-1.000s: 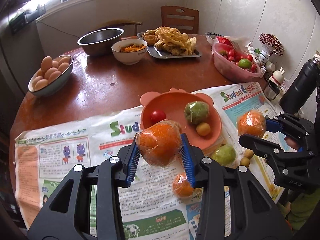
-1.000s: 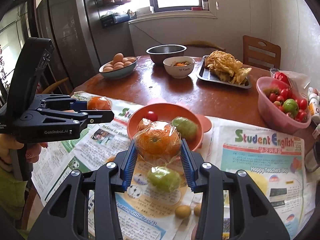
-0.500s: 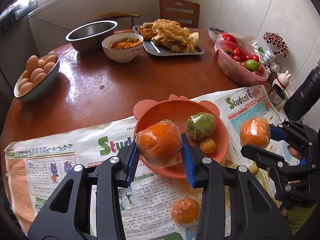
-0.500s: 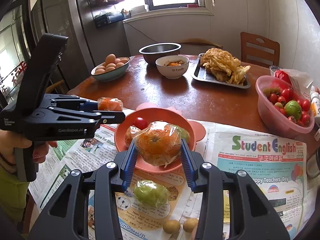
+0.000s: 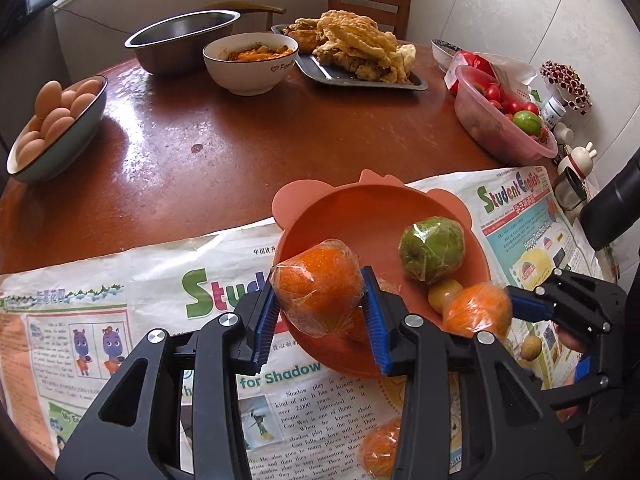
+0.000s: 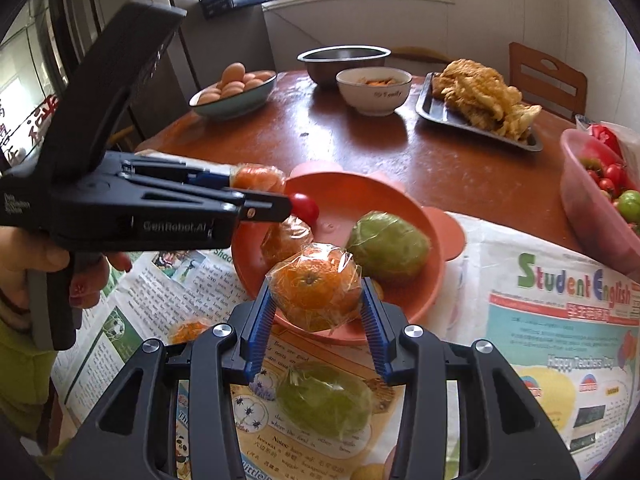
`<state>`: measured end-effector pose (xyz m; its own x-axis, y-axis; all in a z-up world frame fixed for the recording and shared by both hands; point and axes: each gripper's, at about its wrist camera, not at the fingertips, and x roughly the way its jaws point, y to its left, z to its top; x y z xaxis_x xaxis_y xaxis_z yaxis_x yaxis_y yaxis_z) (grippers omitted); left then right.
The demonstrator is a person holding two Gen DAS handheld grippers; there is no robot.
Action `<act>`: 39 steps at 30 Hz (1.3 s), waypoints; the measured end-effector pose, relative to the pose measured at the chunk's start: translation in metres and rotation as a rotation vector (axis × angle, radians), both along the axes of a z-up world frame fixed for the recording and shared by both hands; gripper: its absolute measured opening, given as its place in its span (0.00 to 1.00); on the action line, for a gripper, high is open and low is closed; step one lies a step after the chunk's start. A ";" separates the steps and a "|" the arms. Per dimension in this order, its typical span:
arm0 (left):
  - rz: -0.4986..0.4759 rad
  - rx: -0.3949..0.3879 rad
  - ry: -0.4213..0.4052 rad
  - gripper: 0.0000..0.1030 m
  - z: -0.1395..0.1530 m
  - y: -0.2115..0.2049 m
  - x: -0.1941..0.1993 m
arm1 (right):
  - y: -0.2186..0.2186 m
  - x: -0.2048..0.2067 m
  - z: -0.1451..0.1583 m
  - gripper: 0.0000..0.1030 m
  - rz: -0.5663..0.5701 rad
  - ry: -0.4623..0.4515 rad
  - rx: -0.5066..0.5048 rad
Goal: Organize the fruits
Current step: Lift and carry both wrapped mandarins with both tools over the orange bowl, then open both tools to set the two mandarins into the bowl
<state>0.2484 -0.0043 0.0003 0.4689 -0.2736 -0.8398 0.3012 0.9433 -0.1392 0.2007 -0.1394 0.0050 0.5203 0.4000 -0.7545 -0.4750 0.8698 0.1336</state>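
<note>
Both grippers are angled steeply down over the orange bowl. A plastic-wrapped orange is clamped in the left gripper fingers; another wrapped orange is clamped by the right gripper, above the bowl's near rim.

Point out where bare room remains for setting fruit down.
Free: the orange bowl's far-left floor, and bare table between egg bowl, white bowl and newspaper. Crowded: the bowl's right side around the green fruit.

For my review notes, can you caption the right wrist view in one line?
Right hand-held gripper holds a wrapped orange above the orange bowl, while the left hand-held gripper brings another wrapped orange.
</note>
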 end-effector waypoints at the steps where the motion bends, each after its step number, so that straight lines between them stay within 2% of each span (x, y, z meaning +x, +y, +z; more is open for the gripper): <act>1: -0.003 -0.001 -0.002 0.30 0.000 0.000 0.001 | 0.002 0.001 -0.001 0.40 0.001 0.002 -0.001; 12: -0.011 -0.001 -0.005 0.30 0.000 0.004 -0.003 | 0.013 0.001 -0.007 0.41 0.028 -0.019 -0.032; 26: -0.016 0.005 -0.007 0.30 0.000 0.003 -0.006 | 0.006 -0.004 -0.007 0.43 0.008 -0.019 -0.023; 39: -0.011 0.002 -0.008 0.30 0.001 0.003 -0.008 | -0.002 -0.007 0.000 0.55 -0.011 -0.033 -0.017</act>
